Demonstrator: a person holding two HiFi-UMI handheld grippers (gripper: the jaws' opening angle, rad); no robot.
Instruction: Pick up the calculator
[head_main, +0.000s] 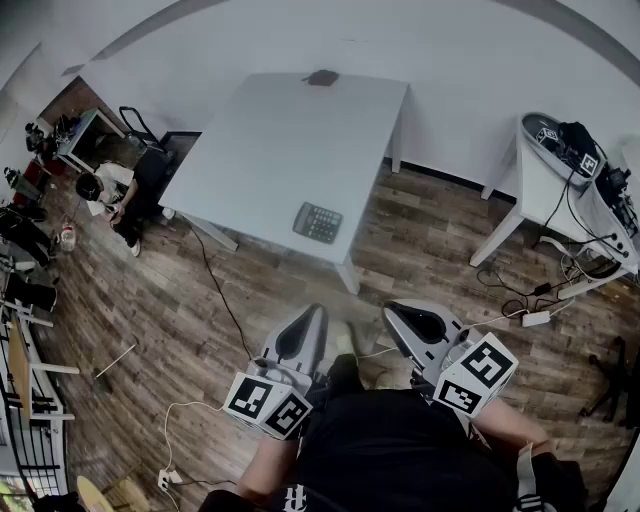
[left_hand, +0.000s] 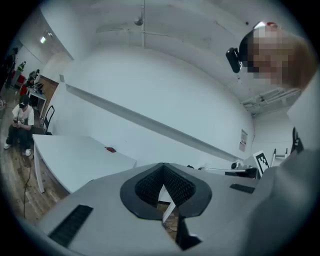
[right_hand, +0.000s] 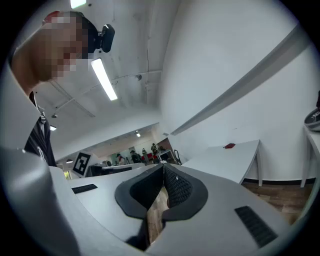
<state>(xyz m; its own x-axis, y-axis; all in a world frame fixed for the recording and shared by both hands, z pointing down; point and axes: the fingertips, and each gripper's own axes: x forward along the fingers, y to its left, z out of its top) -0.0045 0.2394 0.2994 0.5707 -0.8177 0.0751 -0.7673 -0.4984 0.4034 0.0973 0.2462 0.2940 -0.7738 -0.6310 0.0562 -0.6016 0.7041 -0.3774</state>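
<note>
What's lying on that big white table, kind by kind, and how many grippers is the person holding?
calculator: 1
small red object: 1
Grippers: 2, the left gripper and the right gripper
Total: 4

surface: white table (head_main: 270, 140) | calculator (head_main: 318, 222) near front edge | small red object (head_main: 322, 77) at far edge
</note>
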